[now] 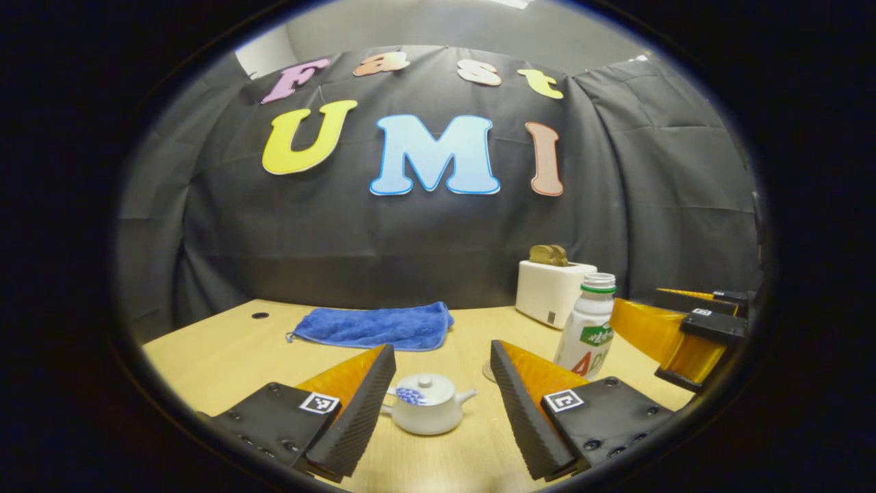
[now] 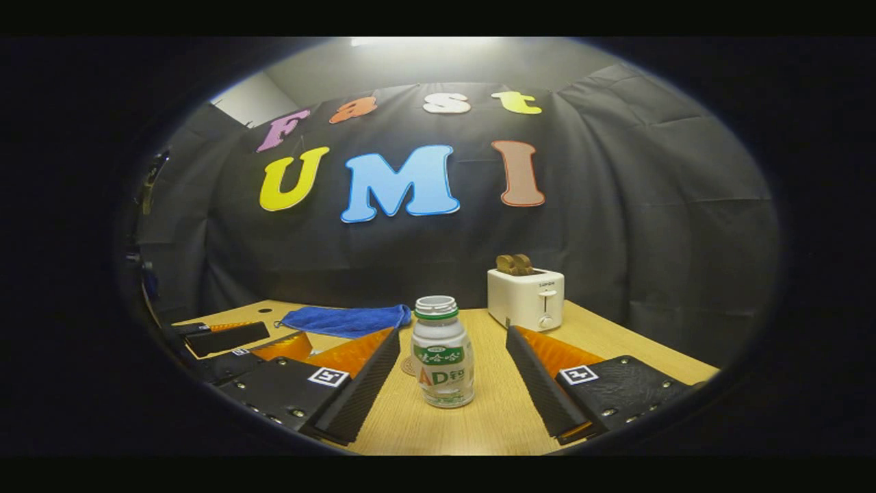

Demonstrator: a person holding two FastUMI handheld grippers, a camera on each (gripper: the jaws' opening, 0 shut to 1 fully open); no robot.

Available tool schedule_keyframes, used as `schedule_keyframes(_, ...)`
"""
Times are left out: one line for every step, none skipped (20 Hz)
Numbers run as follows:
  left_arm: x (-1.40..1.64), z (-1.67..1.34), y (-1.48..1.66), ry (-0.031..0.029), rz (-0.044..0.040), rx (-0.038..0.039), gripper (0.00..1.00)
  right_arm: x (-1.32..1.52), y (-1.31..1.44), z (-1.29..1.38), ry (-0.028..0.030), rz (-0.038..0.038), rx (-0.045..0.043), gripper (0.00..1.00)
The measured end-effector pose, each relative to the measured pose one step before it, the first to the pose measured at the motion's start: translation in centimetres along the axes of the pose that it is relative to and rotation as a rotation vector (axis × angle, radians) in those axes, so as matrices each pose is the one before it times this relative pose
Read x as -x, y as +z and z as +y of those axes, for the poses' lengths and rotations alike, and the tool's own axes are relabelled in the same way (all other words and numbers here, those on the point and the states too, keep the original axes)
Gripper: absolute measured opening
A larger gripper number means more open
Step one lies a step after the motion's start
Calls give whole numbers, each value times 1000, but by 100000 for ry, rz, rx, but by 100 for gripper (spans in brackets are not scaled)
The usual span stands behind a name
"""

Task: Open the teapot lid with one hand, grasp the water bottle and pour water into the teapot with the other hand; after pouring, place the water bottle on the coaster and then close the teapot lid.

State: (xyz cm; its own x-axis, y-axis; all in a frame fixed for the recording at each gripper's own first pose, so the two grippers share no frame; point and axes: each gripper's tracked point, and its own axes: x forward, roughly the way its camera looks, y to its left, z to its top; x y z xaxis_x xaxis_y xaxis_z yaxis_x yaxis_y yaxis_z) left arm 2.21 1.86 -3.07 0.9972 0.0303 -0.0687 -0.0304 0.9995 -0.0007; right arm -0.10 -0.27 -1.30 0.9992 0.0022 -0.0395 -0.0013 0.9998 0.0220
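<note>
A small white teapot (image 1: 428,405) stands on the wooden table with its lid (image 1: 426,387) on, spout pointing right. My left gripper (image 1: 442,349) is open, and the teapot sits low between its two fingers without touching them. The uncapped white water bottle (image 2: 443,359) stands upright between the spread fingers of my open right gripper (image 2: 452,333), apart from both. In the left gripper view the bottle (image 1: 587,329) stands right of the teapot, with the right gripper (image 1: 684,329) beside it. A round coaster (image 2: 408,366) peeks out just behind the bottle's left side.
A white toaster (image 2: 525,298) with toast in it stands at the back right. A blue towel (image 2: 345,320) lies at the back of the table (image 2: 479,424). The left gripper (image 2: 233,342) shows at the left edge of the right gripper view.
</note>
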Motion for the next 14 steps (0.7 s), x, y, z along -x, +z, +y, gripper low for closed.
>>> schedule_keyframes(-412,168,-55,135,565,-192,93,1,-51,36,116,230,-53,96)
schedule_keyframes(-406,97,-347,80,513,-255,89,-73,-181,34,173,424,-122,96)
schedule_keyframes(-470,147,-134,15,752,52,90,-47,-144,37,160,420,-169,96)
schedule_keyframes(-509,222,-174,246,465,406,90,-68,-224,-38,39,360,-129,96)
schedule_keyframes(-602,345,-18,292,570,567,90,7,-50,-87,-84,331,-33,96)
schedule_keyframes(-592,205,-336,230,639,308,87,-59,-203,-132,-243,353,-114,96)
schedule_keyframes(-529,242,-35,457,713,-98,90,-56,-64,-93,-158,255,-93,96)
schedule_keyframes(-645,267,-357,595,860,-569,93,-131,-157,-148,-288,193,-135,96)
schedule_keyframes(-656,176,-123,174,628,-828,93,-39,-28,-121,-315,222,-84,96)
schedule_keyframes(-592,105,-412,242,966,-574,83,-86,-192,-150,-315,202,-140,96)
schedule_keyframes(-462,255,-272,315,763,-263,88,-35,24,-60,-118,224,-69,96)
schedule_keyframes(-465,-105,-557,-471,1051,4,85,-74,-204,-141,-296,263,17,96)
schedule_keyframes(-441,-133,-540,-208,1326,126,82,-71,-95,-79,-148,318,155,96)
schedule_keyframes(-342,-31,-561,-278,1181,320,81,-101,-180,-126,-326,309,153,96)
